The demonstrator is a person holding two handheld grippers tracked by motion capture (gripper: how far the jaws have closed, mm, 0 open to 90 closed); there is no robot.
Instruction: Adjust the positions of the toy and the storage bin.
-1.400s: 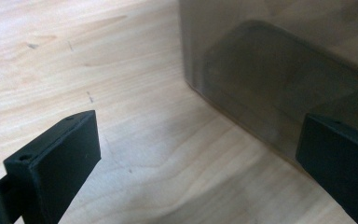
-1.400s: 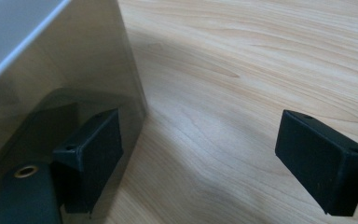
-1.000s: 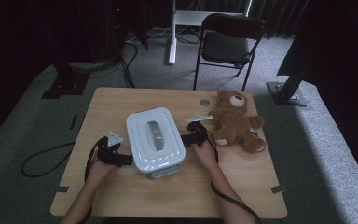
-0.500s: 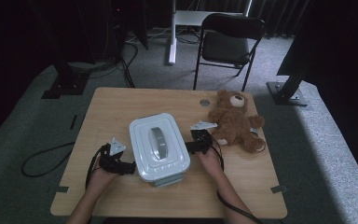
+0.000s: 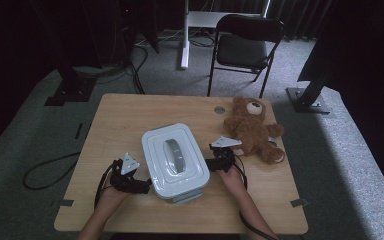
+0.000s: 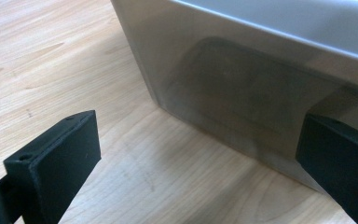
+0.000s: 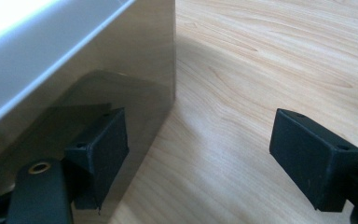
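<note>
Table (image 5: 130, 115) held lidded grey box (image 5: 175, 160) at centre-near, teddy bear (image 5: 252, 130) far right of it. High view: left gripper (image 5: 142, 186) at box's near-left side, right gripper (image 5: 211, 164) at right side. Gripper views added detail: both jaw pairs spread wide, box wall (image 6: 242, 93) close ahead, nothing pinched.

Dim, grainy high view with a dark far background; the table (image 5: 130, 120) is softly lit. Close gripper views are bright, with blurred near edges.
</note>
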